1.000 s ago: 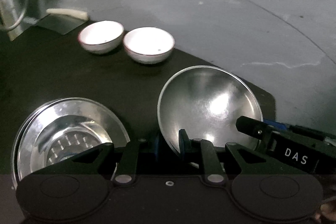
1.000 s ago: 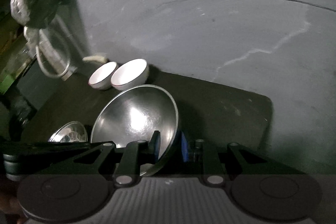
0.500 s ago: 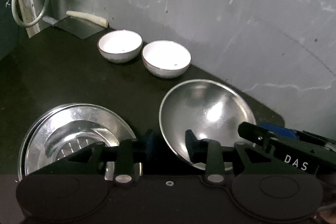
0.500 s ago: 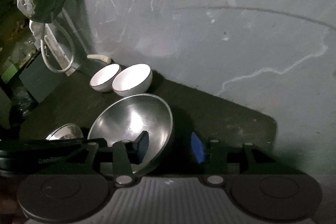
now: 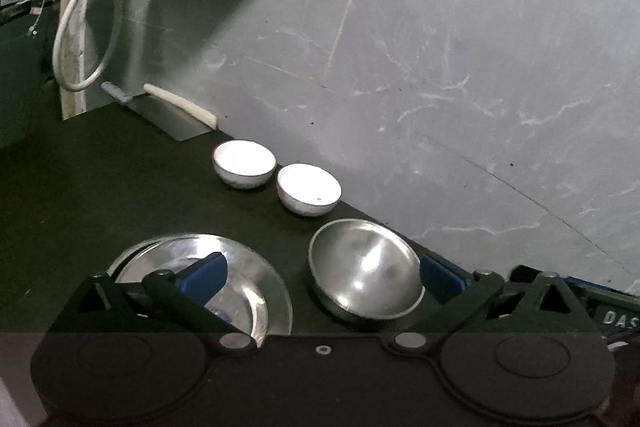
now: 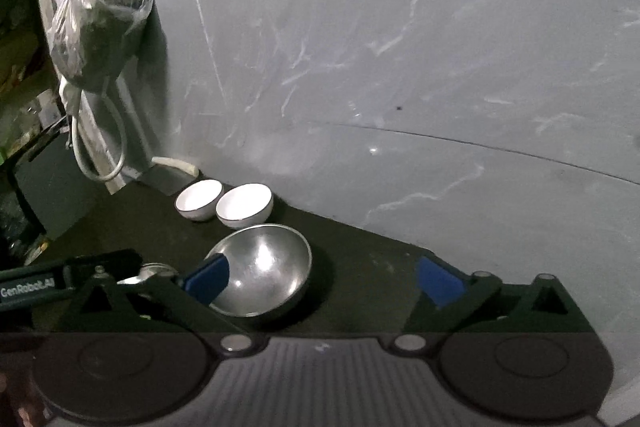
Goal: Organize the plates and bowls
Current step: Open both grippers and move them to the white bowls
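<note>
Both tools, left tool [image 5: 322, 277] and right tool [image 6: 322, 277], gape empty; steel bowl [image 5: 365, 269] on the bench looks light, slippery, best pinched at its rim.

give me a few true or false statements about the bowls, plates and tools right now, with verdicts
1. Both tools, left tool and right tool, are open. True.
2. The right tool grips the steel bowl. False: the bowl sits free on the dark counter.
3. Two white bowls sit side by side near the wall. True.
4. The white bowls are stacked inside the steel bowl. False: they stand apart, behind it.
5. The steel plates lie to the steel bowl's left in the left wrist view. True.
</note>
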The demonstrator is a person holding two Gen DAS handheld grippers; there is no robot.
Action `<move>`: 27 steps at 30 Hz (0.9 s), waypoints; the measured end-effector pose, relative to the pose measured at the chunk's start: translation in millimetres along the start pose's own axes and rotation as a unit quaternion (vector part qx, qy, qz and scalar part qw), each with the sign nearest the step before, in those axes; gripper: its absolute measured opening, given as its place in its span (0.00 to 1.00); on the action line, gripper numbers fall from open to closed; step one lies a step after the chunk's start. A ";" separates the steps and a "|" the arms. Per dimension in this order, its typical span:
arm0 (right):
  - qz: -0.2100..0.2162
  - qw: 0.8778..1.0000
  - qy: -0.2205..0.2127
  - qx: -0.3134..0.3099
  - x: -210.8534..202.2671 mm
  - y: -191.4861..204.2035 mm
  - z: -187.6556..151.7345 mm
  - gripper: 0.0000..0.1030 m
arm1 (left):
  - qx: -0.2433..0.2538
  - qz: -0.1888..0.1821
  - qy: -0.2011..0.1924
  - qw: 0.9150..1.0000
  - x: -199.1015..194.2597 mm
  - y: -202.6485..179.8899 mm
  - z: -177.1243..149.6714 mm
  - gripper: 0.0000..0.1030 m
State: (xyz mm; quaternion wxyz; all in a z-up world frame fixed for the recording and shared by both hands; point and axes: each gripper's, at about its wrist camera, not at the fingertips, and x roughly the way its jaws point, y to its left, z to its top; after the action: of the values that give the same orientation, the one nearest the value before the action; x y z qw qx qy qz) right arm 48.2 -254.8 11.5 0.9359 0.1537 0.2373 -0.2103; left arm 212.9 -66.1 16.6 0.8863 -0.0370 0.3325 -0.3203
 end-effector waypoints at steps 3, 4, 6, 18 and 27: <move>-0.007 1.000 0.001 0.004 -12.7 2.4 -8.5 1.00 | -0.016 -0.001 -0.004 1.000 -16.8 13.7 -4.9 0.99; -0.009 1.000 0.006 0.004 -15.9 3.2 -11.9 1.00 | -0.022 -0.001 -0.004 1.000 -22.4 18.6 -6.9 0.99; -0.012 1.000 0.016 0.002 -20.6 5.5 -18.4 1.00 | -0.030 0.003 -0.003 1.000 -29.7 27.6 -11.3 0.99; -0.002 0.999 0.043 0.020 -12.0 2.6 -11.6 1.00 | -0.090 0.053 0.014 0.994 -41.6 65.9 -16.8 0.99; 0.044 0.999 0.032 0.002 63.6 0.9 29.0 1.00 | -0.114 0.121 0.010 0.986 -9.4 62.3 19.2 0.99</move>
State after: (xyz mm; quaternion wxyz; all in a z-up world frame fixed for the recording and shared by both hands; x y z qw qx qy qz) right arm 110.4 -285.7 3.7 0.9360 0.1725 0.2593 -0.1640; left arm 253.1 -14.0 19.5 0.9052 -0.0942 0.3773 -0.1715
